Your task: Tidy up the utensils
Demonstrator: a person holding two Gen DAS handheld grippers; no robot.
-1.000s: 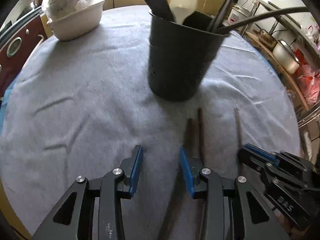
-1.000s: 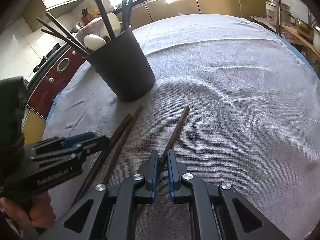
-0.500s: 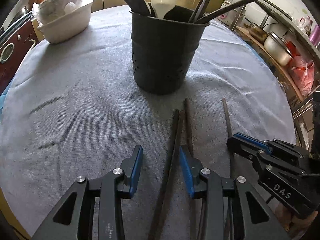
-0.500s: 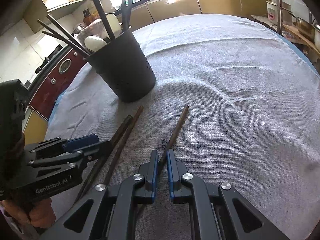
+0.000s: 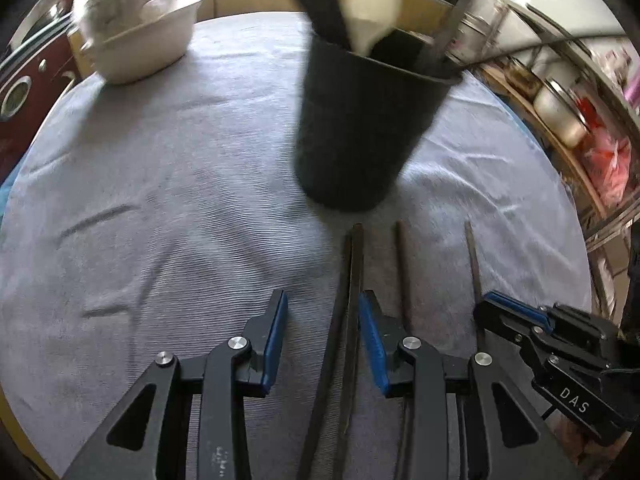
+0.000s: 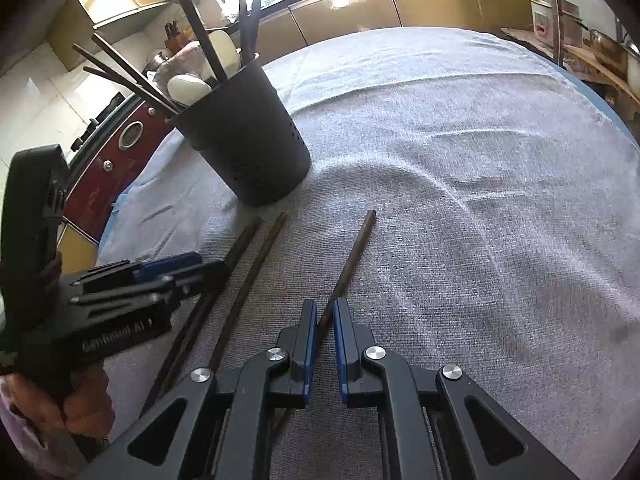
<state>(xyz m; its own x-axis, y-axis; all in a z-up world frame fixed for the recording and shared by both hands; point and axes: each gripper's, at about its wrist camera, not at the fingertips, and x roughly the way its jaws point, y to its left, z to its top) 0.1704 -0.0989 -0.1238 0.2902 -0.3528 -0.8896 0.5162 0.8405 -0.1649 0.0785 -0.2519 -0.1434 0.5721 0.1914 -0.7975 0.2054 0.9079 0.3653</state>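
Observation:
A black utensil holder [image 5: 360, 132] [image 6: 248, 152] stands on the grey cloth with dark chopsticks and white spoons in it. In front of it lie several brown chopsticks. My left gripper [image 5: 322, 320] is open, and a dark pair of chopsticks [image 5: 352, 272] runs between its jaws, close to the right finger. A single chopstick [image 5: 402, 280] lies just right of that finger. My right gripper [image 6: 325, 312] is shut on another brown chopstick [image 6: 354, 256], which points toward the holder and rests on the cloth. The left gripper [image 6: 172, 276] also shows at the left of the right wrist view.
A grey cloth [image 5: 160, 200] covers the round table. A white tub [image 5: 140, 44] sits at its far left. Shelves with pots [image 5: 560, 112] stand past the right edge, a red appliance [image 6: 116, 160] past the left. A person's hand [image 6: 80, 408] holds the left gripper.
My left gripper has shifted so that the dark chopstick pair, first behind its right finger, now lies between its jaws. The right gripper has kept still, shut on its chopstick.

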